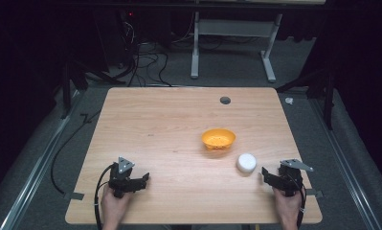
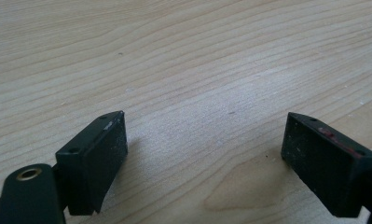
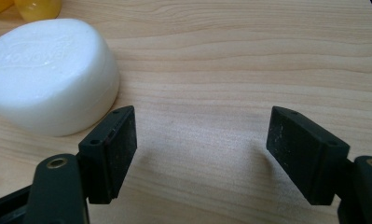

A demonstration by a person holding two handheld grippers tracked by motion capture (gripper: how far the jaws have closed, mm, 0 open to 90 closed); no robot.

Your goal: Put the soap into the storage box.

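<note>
A white bar of soap [image 1: 246, 163], rounded and oval with faint raised lettering on its top face, lies flat on the wooden table near the right front corner. Just behind it and to its left sits an orange bowl [image 1: 219, 139] (upright, small holes dotting its inside).
</note>
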